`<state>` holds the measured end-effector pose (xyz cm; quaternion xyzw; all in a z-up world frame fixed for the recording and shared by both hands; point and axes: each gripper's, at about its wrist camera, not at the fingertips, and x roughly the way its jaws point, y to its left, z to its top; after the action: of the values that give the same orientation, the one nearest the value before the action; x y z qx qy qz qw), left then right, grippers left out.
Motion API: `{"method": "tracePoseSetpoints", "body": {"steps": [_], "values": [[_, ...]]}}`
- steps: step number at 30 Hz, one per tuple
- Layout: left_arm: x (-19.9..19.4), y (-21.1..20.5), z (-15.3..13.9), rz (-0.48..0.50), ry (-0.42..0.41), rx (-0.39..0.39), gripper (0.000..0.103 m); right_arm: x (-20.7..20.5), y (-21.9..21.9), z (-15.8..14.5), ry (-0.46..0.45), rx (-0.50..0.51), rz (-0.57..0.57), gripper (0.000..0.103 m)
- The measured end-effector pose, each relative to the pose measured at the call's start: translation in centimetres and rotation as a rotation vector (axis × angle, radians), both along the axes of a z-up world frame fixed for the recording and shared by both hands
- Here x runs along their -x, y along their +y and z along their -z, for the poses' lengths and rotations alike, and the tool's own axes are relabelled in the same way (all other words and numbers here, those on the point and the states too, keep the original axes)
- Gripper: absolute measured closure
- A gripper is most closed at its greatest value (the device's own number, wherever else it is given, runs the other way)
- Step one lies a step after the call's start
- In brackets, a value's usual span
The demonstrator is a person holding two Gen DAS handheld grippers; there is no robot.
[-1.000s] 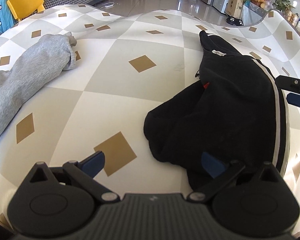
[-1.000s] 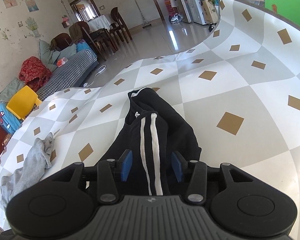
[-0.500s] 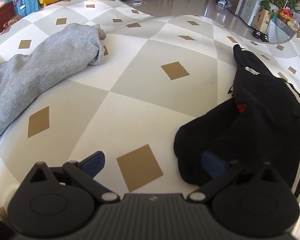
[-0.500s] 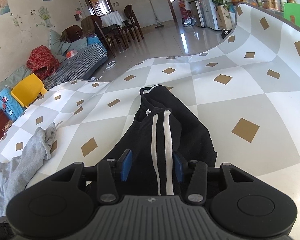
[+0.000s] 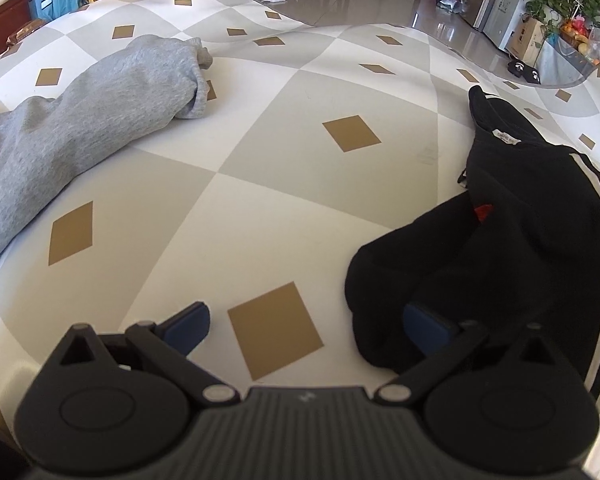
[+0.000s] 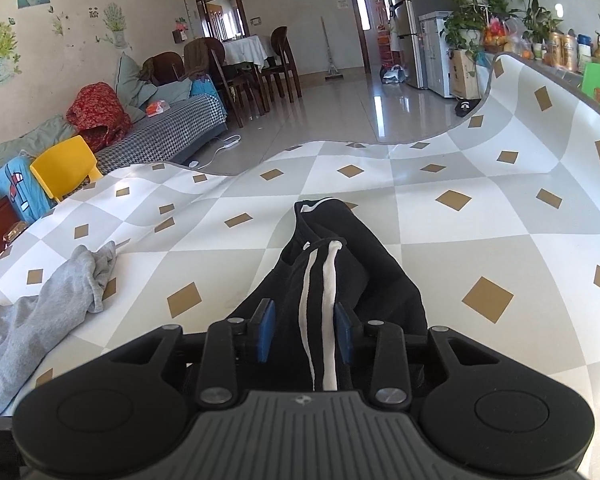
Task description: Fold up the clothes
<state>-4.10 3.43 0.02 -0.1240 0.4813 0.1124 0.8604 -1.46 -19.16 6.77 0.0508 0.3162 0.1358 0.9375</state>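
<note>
Black striped garment [image 6: 332, 276] lies bunched on the checked counter [image 6: 480, 240], w/ a grey garment [image 5: 80, 120] well apart to its left. Right gripper [image 6: 305, 330]: fingers have just been closing, now narrow w/ the white-striped fold between the blue pads; can't tell if pads actually press it. Left gripper [image 5: 308, 324]: fingers spread wide, left one over bare counter, right one at the black garment's near edge, gripping nothing.

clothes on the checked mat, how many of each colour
black garment with white stripes: 1
grey garment: 1
total: 2
</note>
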Motion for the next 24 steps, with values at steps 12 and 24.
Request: {"method": "tracePoseSetpoints", "body": {"steps": [12, 24], "values": [[-0.2, -0.3, -0.1, 0.003, -0.002, 0.019, 0.000, 0.5, 1.1, 0.0, 0.009, -0.013, -0.094, 0.070], [-0.2, -0.4, 0.0, 0.007, -0.001, 0.022, 0.000, -1.0, 0.6, 2.7, 0.108, 0.006, -0.030, 0.070]]}}
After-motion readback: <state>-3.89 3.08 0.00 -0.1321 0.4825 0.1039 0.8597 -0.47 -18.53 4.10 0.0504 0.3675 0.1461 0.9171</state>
